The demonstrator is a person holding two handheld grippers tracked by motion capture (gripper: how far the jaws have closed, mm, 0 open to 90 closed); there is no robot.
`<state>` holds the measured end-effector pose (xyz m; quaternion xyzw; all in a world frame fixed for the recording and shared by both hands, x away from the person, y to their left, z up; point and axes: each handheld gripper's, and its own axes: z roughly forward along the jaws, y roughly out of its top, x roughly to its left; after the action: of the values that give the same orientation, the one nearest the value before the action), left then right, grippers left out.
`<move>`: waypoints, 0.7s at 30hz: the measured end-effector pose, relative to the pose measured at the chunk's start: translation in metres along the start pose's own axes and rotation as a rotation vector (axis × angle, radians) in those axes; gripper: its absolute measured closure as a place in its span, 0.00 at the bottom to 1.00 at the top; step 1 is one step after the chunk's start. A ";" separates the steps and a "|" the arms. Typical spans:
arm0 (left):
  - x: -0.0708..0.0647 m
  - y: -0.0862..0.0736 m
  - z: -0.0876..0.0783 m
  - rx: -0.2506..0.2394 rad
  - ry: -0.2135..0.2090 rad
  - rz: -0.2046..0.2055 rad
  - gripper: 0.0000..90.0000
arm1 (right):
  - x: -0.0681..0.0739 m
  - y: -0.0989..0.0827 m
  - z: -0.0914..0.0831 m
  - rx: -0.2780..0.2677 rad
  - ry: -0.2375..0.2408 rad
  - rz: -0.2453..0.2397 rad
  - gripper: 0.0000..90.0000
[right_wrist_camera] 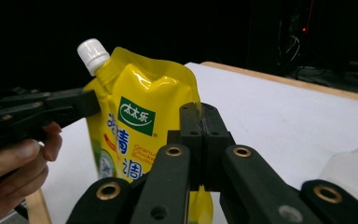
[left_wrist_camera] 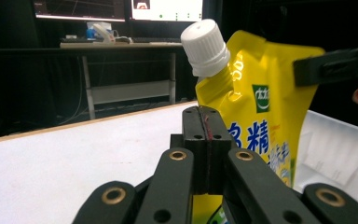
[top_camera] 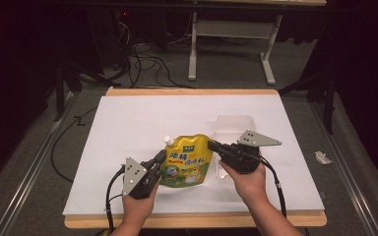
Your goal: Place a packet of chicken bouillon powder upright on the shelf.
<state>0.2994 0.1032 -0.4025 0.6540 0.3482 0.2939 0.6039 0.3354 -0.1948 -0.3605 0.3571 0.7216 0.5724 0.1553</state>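
Note:
A yellow spout pouch (top_camera: 187, 162) with a white screw cap (top_camera: 168, 140) is held upright over the white sheet, between both grippers. My left gripper (top_camera: 161, 156) is shut on the pouch's left edge; in the left gripper view its jaws (left_wrist_camera: 204, 116) meet on the pouch (left_wrist_camera: 261, 126) just below the cap (left_wrist_camera: 205, 46). My right gripper (top_camera: 210, 144) is shut on the upper right corner. In the right gripper view its jaws (right_wrist_camera: 200, 112) pinch the pouch's edge (right_wrist_camera: 140, 93), and the left gripper (right_wrist_camera: 74, 105) grips the far side.
A clear plastic container (top_camera: 236, 123) sits on the white sheet (top_camera: 128, 128) just behind the right gripper. Beyond the table's far edge are a white desk frame (top_camera: 231, 29) and floor cables (top_camera: 147, 64). A paper scrap (top_camera: 322, 157) lies to the right.

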 end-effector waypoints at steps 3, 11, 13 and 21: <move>0.003 -0.002 0.004 0.012 0.006 0.002 1.00 | 0.002 0.004 0.000 -0.008 -0.009 -0.018 1.00; 0.011 -0.012 0.014 0.055 0.035 -0.013 1.00 | 0.004 0.003 0.004 0.002 -0.007 -0.043 1.00; 0.013 -0.014 0.015 0.059 0.043 -0.024 1.00 | 0.008 0.001 0.004 0.004 0.000 -0.050 1.00; 0.011 -0.017 0.011 0.056 0.039 -0.031 1.00 | 0.015 -0.011 -0.002 -0.016 0.052 -0.042 0.90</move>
<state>0.3126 0.1060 -0.4204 0.6592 0.3780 0.2873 0.5831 0.3198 -0.1867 -0.3671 0.3255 0.7282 0.5839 0.1511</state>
